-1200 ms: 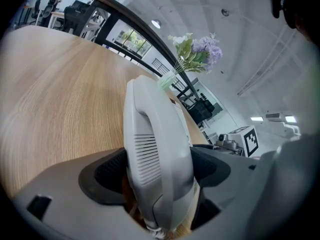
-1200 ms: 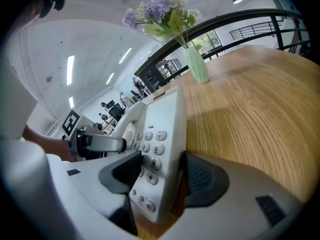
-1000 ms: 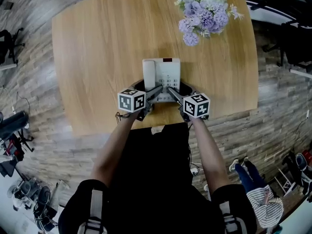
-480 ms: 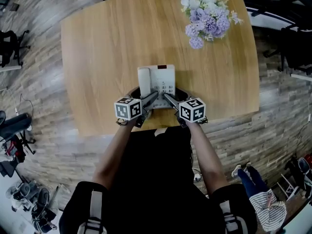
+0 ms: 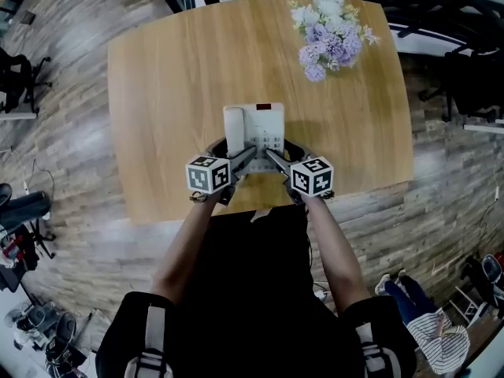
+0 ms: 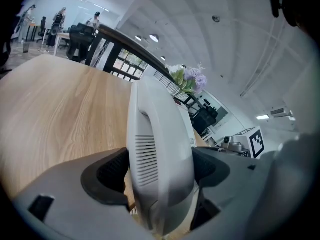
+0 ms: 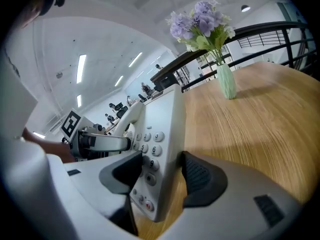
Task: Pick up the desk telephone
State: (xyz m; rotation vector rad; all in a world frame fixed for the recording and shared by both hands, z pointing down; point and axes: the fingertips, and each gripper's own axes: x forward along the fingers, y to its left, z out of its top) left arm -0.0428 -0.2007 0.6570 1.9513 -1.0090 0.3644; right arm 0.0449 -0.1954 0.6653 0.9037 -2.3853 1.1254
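Observation:
The white desk telephone (image 5: 253, 128) is over the near middle of the wooden table (image 5: 165, 85), handset on its left side. My left gripper (image 5: 246, 157) is shut on the handset side; the left gripper view shows the slotted handset (image 6: 160, 149) squeezed between the dark pads of that gripper (image 6: 160, 171). My right gripper (image 5: 273, 157) is shut on the phone's right edge; in the right gripper view the keypad body (image 7: 159, 144) sits tilted between that gripper's (image 7: 162, 171) jaws. Whether the phone's base still touches the wood cannot be told.
A vase of purple and white flowers (image 5: 331, 30) stands at the table's far right corner. Wooden floor surrounds the table. Dark chairs (image 5: 472, 77) stand to the right, equipment (image 5: 20, 211) lies at the left, and another person (image 5: 421, 321) is at the lower right.
The head view has drawn back, so the table looks smaller. Both grippers stay clamped on the phone, which looks slightly nearer the camera than before.

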